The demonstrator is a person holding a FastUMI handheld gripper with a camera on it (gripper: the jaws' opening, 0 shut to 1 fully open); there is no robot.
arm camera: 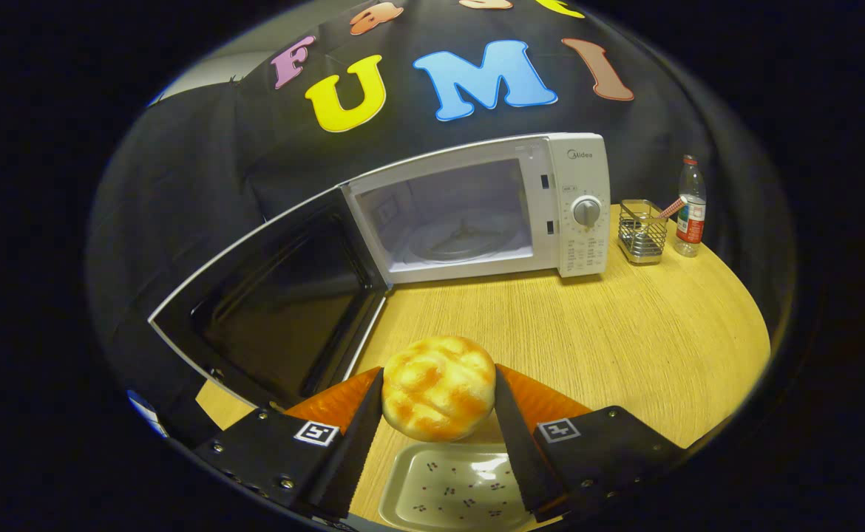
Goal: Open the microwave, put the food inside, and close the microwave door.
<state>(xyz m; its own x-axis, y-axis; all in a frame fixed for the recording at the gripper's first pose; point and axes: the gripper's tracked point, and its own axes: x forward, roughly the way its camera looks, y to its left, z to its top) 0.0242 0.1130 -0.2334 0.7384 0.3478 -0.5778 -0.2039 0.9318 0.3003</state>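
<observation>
A round golden bun (438,386) sits squeezed between my two fingers, so my gripper (438,395) is shut on it. The bun hangs above a pale speckled tray (447,491) that lies on the wooden table just under the fingers. Beyond the fingers stands a white microwave (584,207) with its cavity (455,222) exposed and a glass turntable inside. Its dark-windowed door (277,303) swings wide open to the left, reaching toward my left finger.
A wire-mesh holder (642,233) and a clear plastic bottle with a red label (690,207) stand to the right of the microwave. The wooden table (625,340) spreads between the fingers and the microwave. Black cloth walls the booth behind.
</observation>
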